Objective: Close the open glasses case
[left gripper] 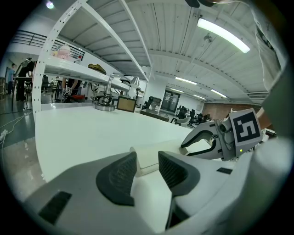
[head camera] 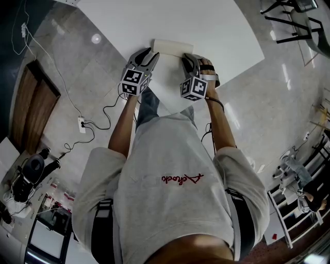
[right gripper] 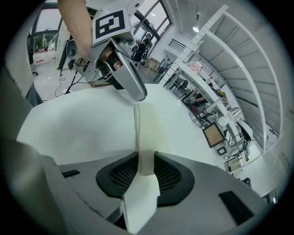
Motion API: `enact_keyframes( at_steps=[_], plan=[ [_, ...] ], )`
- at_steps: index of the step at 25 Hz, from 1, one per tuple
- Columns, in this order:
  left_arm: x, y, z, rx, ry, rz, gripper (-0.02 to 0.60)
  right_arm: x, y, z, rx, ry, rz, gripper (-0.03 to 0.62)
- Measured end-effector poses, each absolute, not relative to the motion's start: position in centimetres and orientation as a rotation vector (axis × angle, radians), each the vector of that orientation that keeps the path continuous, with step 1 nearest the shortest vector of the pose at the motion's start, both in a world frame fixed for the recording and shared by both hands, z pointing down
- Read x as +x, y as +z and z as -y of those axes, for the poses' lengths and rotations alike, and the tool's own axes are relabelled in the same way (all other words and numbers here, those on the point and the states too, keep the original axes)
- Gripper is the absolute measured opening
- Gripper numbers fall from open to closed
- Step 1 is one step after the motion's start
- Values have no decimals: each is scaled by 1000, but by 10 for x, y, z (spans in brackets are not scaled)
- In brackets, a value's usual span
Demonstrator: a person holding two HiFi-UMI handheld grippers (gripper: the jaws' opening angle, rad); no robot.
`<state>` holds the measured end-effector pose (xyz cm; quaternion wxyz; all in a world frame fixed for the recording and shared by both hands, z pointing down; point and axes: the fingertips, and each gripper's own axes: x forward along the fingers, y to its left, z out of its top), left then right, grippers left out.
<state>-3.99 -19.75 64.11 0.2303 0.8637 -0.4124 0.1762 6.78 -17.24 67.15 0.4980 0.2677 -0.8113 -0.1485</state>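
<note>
White case (head camera: 171,47) is flanked for closing: left gripper (head camera: 149,55) at nine o'clock, jaws open at its corner; right gripper (head camera: 195,63) at three o'clock, jaws parted astride its end

Worktop: large white table (head camera: 221,31), bare toward its far edge. Floor: grey glossy tiles (head camera: 72,72), with a power strip (head camera: 81,124) and trailing cables. White shelving rack (left gripper: 69,69) runs along the table's far side. Ceiling strip light (left gripper: 225,33) is on. Tall windows (right gripper: 156,13) sit at one end of the room.
</note>
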Motion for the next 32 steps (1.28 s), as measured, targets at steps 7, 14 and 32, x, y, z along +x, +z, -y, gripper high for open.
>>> enact_keyframes(
  at_steps=[7,14,32],
  plan=[
    [-39,641,196,2384,479,1130,170,66,656,178,755,-298,2035,92],
    [-32,636,196,2396,471,1119,170,69,643,181,805,-328,2038,14],
    [-30,610,201,2486,436,1103,29,61,615,188,919,-281,2085,14]
  ],
)
